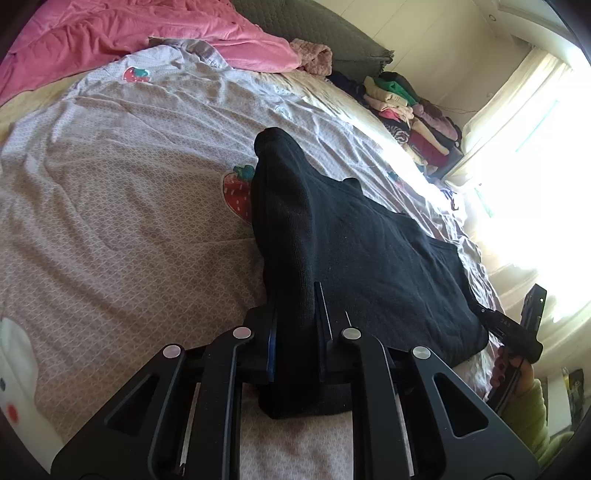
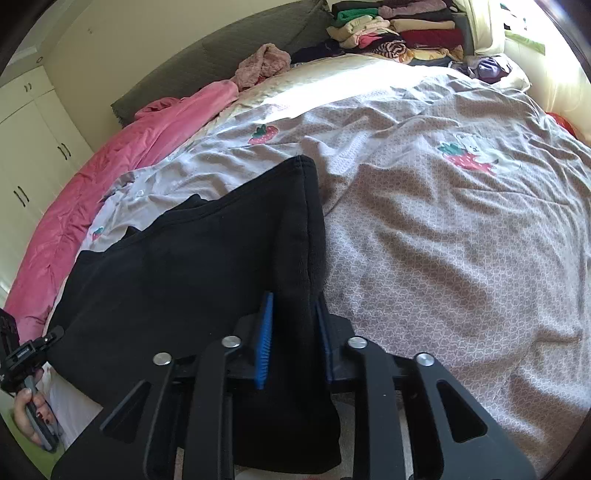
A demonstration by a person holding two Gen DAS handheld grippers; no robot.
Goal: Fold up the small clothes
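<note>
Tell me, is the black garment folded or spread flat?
Folded partly: black garment shows doubled edges, pinched by left gripper and right gripper.

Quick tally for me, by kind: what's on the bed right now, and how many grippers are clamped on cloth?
Black garment, held at two edges: 1
Grippers shut on it: 2, left gripper and right gripper
Pink blanket: 1
Fuzzy pink item: 1
Strawberry-print sheet: 1
Pile of folded clothes: 1, pieces too jumbled to count
Total: 7
</note>
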